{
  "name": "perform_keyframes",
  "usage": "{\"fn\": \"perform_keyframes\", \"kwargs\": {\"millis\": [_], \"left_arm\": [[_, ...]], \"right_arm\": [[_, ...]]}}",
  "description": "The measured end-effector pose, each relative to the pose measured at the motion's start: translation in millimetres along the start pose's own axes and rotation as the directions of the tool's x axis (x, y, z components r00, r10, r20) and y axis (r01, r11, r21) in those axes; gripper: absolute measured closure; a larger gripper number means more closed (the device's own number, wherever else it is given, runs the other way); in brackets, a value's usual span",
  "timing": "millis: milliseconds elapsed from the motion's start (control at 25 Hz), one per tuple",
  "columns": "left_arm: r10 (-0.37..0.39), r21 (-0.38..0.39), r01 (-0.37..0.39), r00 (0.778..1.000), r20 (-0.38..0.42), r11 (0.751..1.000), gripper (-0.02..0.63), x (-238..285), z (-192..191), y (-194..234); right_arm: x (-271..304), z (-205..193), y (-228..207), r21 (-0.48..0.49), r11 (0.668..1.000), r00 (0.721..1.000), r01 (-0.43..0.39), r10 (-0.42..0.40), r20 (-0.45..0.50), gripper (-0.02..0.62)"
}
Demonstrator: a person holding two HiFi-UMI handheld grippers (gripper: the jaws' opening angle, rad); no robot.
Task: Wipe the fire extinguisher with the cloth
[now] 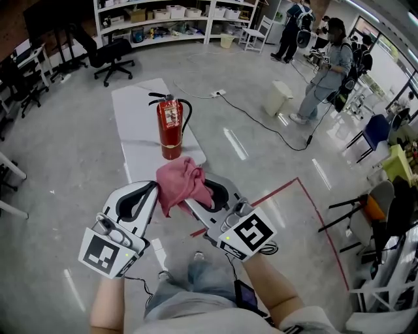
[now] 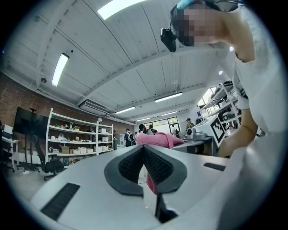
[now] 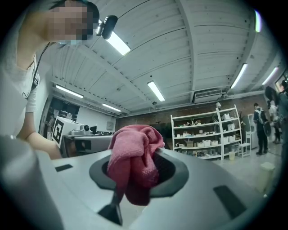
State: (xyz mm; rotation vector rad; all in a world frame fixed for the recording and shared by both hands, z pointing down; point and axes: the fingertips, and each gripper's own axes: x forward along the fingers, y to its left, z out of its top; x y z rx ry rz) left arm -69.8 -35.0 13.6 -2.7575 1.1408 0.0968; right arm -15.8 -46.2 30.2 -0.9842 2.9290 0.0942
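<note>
A red fire extinguisher (image 1: pixel 170 128) with a black hose stands upright on the white table (image 1: pixel 140 147), beyond both grippers. My right gripper (image 1: pixel 210 186) is shut on a bunched pink cloth (image 1: pixel 180 182), held up in the air short of the extinguisher. In the right gripper view the cloth (image 3: pixel 130 148) bulges out between the pads of that gripper (image 3: pixel 140 167). My left gripper (image 1: pixel 154 186) hangs just left of the cloth, its jaws closed tip to tip with nothing clamped. From the left gripper (image 2: pixel 144 148) the cloth (image 2: pixel 155 139) shows behind the jaws.
The table's near end lies under the grippers. A black office chair (image 1: pixel 112 55) and shelves (image 1: pixel 163 17) stand at the back. People (image 1: pixel 325 68) stand at the back right near a white bin (image 1: pixel 279 98). A cable and red floor tape (image 1: pixel 287 189) run to the right.
</note>
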Motion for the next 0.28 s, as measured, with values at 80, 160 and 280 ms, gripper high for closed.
{"fn": "perform_keyframes", "kwargs": {"millis": [80,160,280], "left_arm": [[-0.009,0.009,0.009,1.000,0.004,1.000,0.597,-4,3,3],[-0.014,0.011,0.014,1.000,0.002,1.000,0.597,-6,5,-2],[-0.013,-0.008,0.012,1.000,-0.017,1.000,0.597,-10,8,-15]], "right_arm": [[5,3,4,-0.009,1.000,1.000,0.002,-0.002,0.002,0.460],[2,6,8,-0.016,1.000,1.000,0.003,-0.003,0.005,0.460],[-10,12,15,-0.014,1.000,1.000,-0.004,0.004,0.008,0.460]]}}
